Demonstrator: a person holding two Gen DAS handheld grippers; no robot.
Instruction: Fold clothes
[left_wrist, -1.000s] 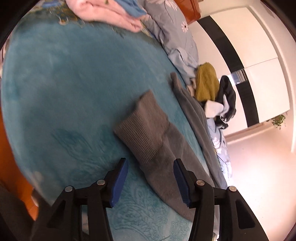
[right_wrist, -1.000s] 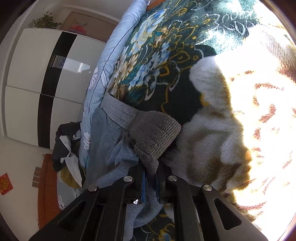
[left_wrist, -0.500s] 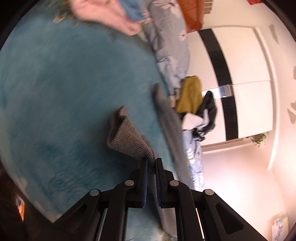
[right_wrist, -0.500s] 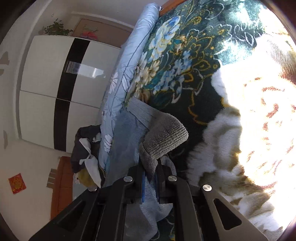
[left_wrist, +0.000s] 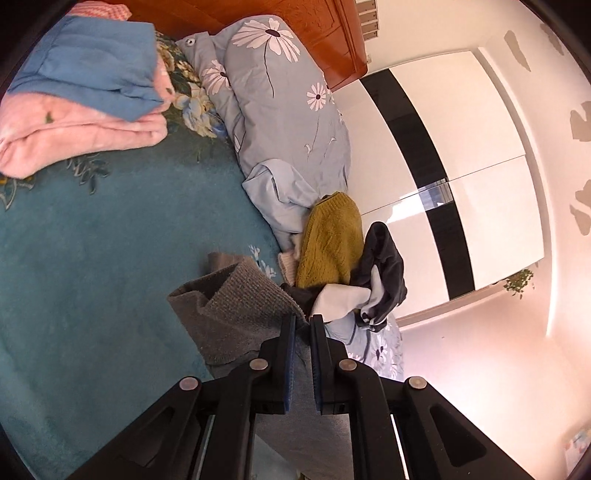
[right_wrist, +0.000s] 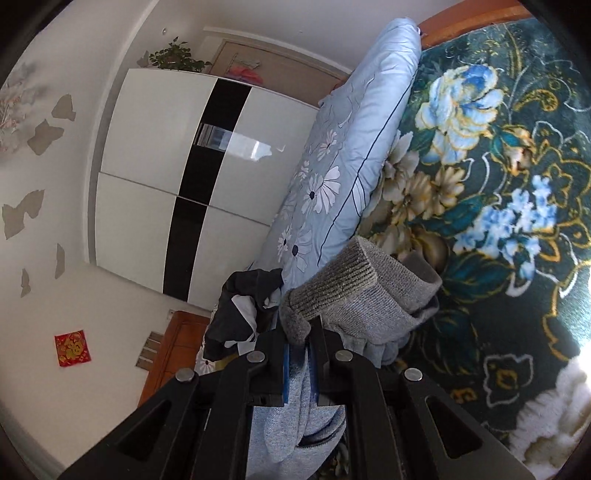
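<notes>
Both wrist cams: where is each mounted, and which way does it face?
Left wrist: behind the left claw, looking across the teal blanket toward the headboard; its arms show, shut on the grey garment.
Right wrist: behind the right claw, facing the floral blanket; it grips the same garment.
Shared: wardrobe, pale blue duvet, dark clothes pile.

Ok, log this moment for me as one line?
step: lift garment | left gripper: shut on grey sweatpants cuff | right gripper: shut on other cuff | surface: teal floral blanket | fold: not yet made
</notes>
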